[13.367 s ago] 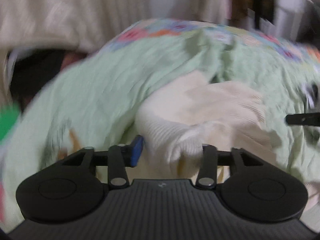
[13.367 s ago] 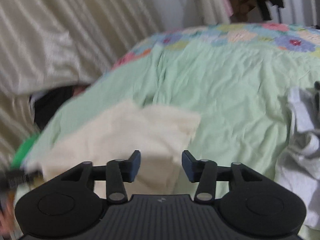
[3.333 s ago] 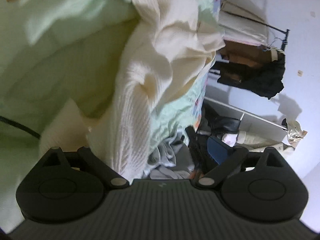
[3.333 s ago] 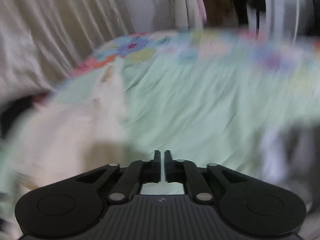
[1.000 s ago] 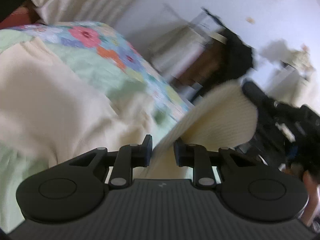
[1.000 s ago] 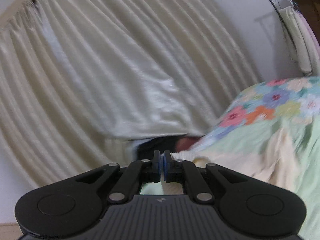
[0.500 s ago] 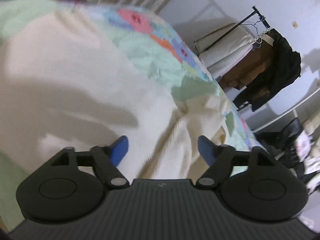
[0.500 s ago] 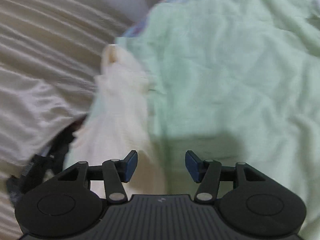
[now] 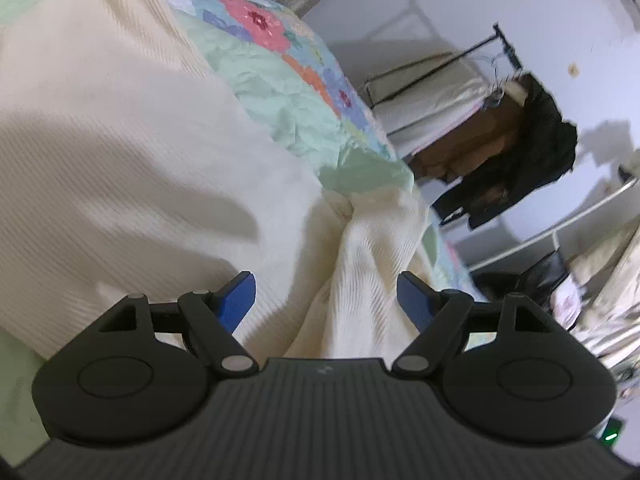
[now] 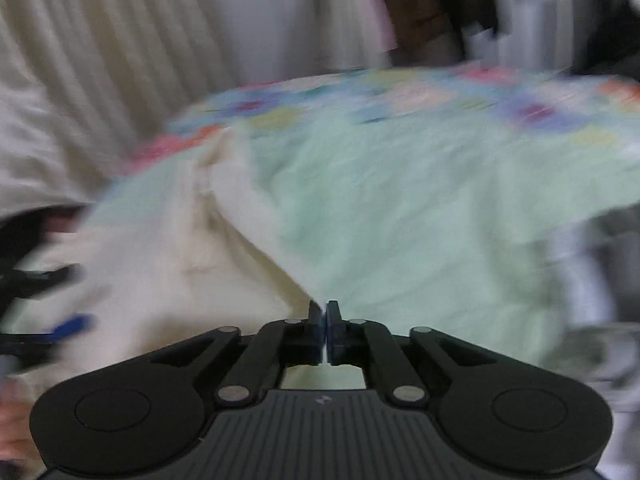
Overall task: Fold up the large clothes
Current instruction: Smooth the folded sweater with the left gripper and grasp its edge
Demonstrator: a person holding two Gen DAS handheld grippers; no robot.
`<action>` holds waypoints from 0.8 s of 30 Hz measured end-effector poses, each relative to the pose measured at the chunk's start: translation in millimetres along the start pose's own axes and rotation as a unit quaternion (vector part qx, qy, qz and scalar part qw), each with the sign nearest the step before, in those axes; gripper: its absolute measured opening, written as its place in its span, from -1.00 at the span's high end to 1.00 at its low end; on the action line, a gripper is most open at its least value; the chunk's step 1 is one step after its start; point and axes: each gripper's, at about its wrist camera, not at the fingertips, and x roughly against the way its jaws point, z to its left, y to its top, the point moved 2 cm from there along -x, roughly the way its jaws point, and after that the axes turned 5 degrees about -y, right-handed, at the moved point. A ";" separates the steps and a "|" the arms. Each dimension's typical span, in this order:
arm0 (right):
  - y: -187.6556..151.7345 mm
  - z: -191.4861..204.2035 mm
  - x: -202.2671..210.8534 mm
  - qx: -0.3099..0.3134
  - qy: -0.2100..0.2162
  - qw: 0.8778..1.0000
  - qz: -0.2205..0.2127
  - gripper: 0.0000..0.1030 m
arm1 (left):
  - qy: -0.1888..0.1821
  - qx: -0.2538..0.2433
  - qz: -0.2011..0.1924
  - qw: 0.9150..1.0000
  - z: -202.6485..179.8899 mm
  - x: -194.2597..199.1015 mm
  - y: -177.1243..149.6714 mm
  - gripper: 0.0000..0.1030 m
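A cream ribbed sweater (image 9: 132, 152) lies spread on the pale green bed cover (image 9: 280, 92), with a bunched fold (image 9: 372, 248) rising at its far side. My left gripper (image 9: 326, 300) hovers just above it, open, with nothing between the blue pads (image 9: 238, 300). In the blurred right wrist view the sweater (image 10: 160, 272) lies to the left, and one edge of it runs in a taut line up to my right gripper (image 10: 324, 320), which is shut on that edge. The left gripper (image 10: 52, 304) shows at the far left there.
The bed cover (image 10: 400, 220) has a flowered border (image 10: 440, 96) at its far side. A clothes rack with a dark garment (image 9: 520, 152) stands beyond the bed. Pale curtains (image 10: 80, 60) hang on the left. Grey clothes (image 10: 592, 280) lie off the bed's right edge.
My right gripper was open over the sweater's edge half a second ago and has shut on it. The left gripper let go of the cloth a second ago and stays open.
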 end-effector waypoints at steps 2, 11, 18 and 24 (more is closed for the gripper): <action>-4.7 -6.8 -10.9 -0.054 0.061 0.996 0.020 0.78 | 0.010 -0.002 0.007 1.000 2.2 -9.2 4.5 -0.51; 25.7 16.3 32.5 -0.036 0.039 0.996 -0.077 -0.24 | -0.027 -0.041 0.073 0.996 -21.3 -64.9 -5.6 -0.61; 73.5 66.1 14.4 -0.045 0.241 0.965 -0.091 -0.16 | 0.051 -0.135 0.041 0.989 -36.7 -63.5 -17.0 0.87; 91.1 100.8 -40.7 -0.079 0.288 0.953 -0.054 -0.09 | 0.054 -0.072 -0.026 0.996 -9.6 -34.1 7.4 0.88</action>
